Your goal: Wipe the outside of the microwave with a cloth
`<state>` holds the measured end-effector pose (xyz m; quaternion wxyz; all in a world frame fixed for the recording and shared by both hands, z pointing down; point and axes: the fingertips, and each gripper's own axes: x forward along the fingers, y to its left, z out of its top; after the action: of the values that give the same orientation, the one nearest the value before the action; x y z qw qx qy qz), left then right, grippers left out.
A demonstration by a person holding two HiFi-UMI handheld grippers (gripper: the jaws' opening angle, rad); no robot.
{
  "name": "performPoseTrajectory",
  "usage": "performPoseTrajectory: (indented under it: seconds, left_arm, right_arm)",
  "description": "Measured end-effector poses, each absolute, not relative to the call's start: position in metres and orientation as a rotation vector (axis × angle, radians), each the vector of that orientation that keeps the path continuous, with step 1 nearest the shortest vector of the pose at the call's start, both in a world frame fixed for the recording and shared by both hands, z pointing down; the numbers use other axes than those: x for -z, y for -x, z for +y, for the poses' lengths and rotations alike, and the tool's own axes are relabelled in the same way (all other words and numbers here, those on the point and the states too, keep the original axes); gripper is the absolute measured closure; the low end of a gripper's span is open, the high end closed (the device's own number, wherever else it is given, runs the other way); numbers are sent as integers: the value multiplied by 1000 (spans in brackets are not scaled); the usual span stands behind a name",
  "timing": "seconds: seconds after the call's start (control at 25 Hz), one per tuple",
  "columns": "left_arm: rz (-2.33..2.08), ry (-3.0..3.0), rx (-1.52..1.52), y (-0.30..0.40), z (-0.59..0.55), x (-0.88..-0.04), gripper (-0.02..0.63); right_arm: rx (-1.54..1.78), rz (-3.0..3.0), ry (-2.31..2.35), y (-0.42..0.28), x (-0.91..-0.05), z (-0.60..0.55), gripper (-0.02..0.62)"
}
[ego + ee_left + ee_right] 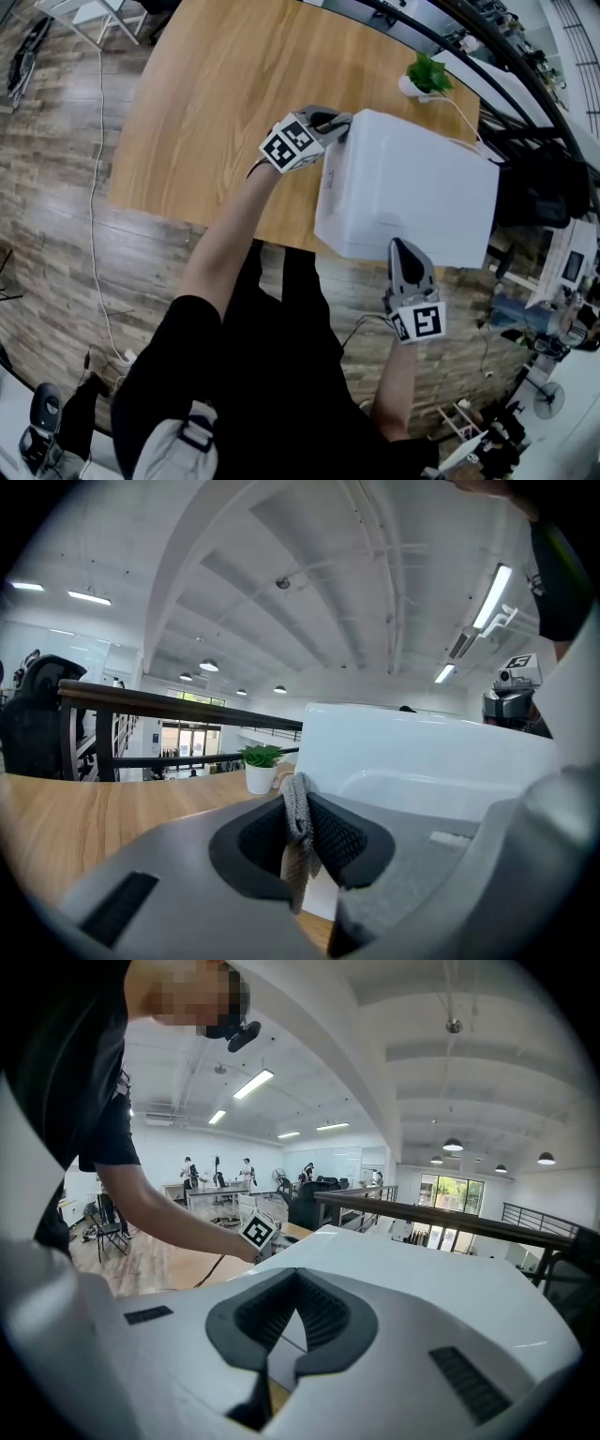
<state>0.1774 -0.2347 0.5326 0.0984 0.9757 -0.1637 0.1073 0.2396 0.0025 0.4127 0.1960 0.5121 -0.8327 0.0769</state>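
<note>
left gripper view: left gripper [302, 808] clamped on a grey knit cloth [298, 864], with a limp fold hanging below the jaws. cloth judged light, soft and not slippery, so a pinch at a bunched edge suits it. it sits by the upper left side of the white microwave [412, 187] on the wooden tabletop [206, 103]. contact unclear. left arm reaches forward, nearly straight. right gripper [405, 261] has jaws together and holds nothing, its tip over the microwave's near top edge, forearm close to the body.

Smooth glossy white microwave [412, 187], coarse grey knitted cloth [298, 855], matt wood-grain surface [206, 103], ribbed matt black jaws
</note>
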Motion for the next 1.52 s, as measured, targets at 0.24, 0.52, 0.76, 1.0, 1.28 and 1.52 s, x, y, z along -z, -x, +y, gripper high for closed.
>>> performPoseTrajectory:
  seconds: [0.24, 0.52, 0.76, 1.0, 1.28, 1.52]
  left_arm:
    - [-517, -2895, -299, -177, -231, -527, 561]
    - [-526, -2909, -253, -173, -213, -527, 561]
    - [-522, -2917, -237, -171, -198, -532, 561]
    - [-495, -2927, -234, -169, -184, -532, 561]
    - [-465, -2925, -218, -167, -166, -533, 561]
    - [-441, -2911, -188, -165, -148, -531, 561]
  right_arm:
    - [-219, -2336, -1435, -239, -413, 2, 597]
    - [-223, -2339, -1448, -241, -414, 2, 597]
    - [-212, -2333, -1468, -242, -414, 1, 597]
    - [-200, -2326, -1495, -242, -411, 1, 597]
    - [-188, -2309, -1525, -245, -413, 0, 597]
    - [-152, -2299, -1550, -246, -412, 0, 597]
